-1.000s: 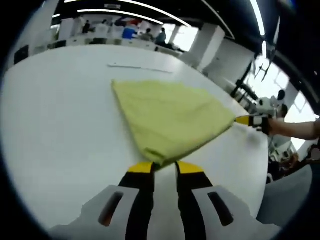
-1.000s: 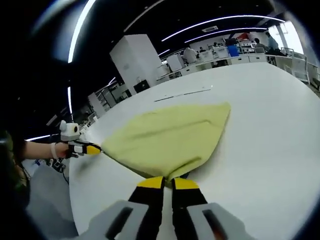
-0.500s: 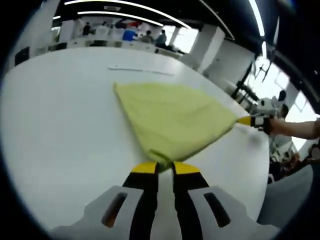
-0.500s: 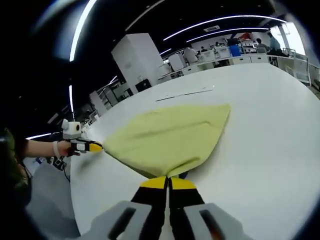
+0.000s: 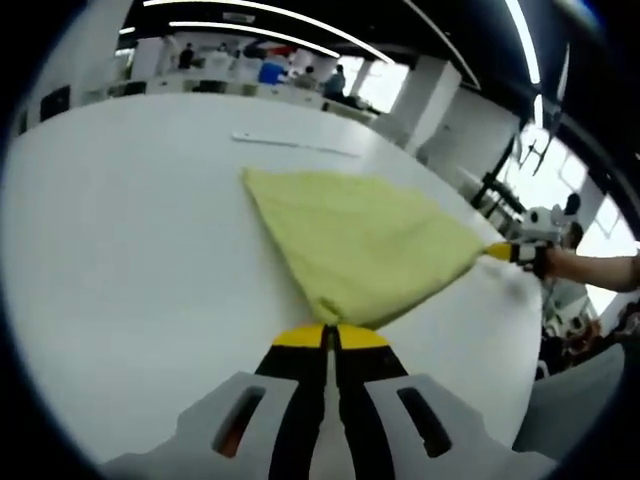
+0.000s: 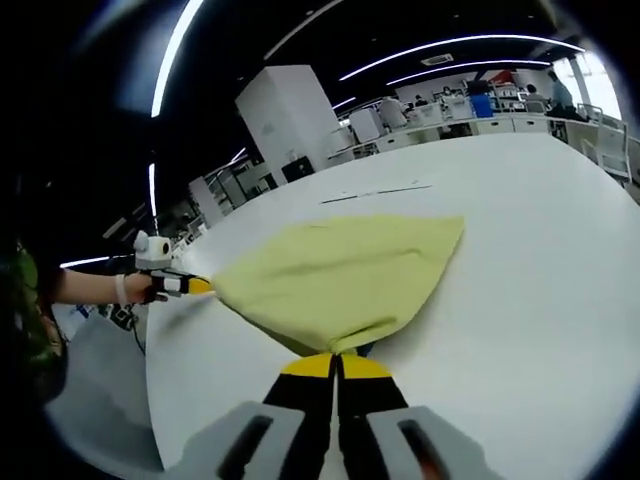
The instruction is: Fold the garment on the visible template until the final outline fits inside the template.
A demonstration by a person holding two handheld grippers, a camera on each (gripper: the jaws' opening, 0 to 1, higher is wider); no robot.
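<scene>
Garment: yellow-green garment [image 5: 360, 240], on the white table [image 5: 120, 260]. Far corner lies flat toward the table's far edge; the two near corners are each held by a gripper, so the cloth spreads between them as a taut fan.
Left gripper: left gripper [image 5: 331, 336], jaws pressed together on the near corner of the cloth, yellow tips meeting at the fabric edge. In the right gripper view it sits at the table's near-left edge [image 6: 190, 285], a hand behind it.
Right gripper: right gripper [image 6: 338, 364], jaws likewise closed, pinching the other near corner. In the left gripper view it is at the table's right edge [image 5: 505, 252].
Template: a thin dark line [image 5: 295, 146] is marked on the table beyond the garment, toward the far edge; probably part of the template outline, but I cannot tell its full shape.
Step (judged): both corners gripped and lifted, ready to carry over for a fold.
Risk 1: only a small bite of fabric in each pinch; uneven pull could slip a corner free.
Risk 2: the far corner is unanchored; dragging instead of lifting would slide the whole cloth off its place.
Risk 3: both grippers work near the table's edge; slack cloth could droop over it.
</scene>
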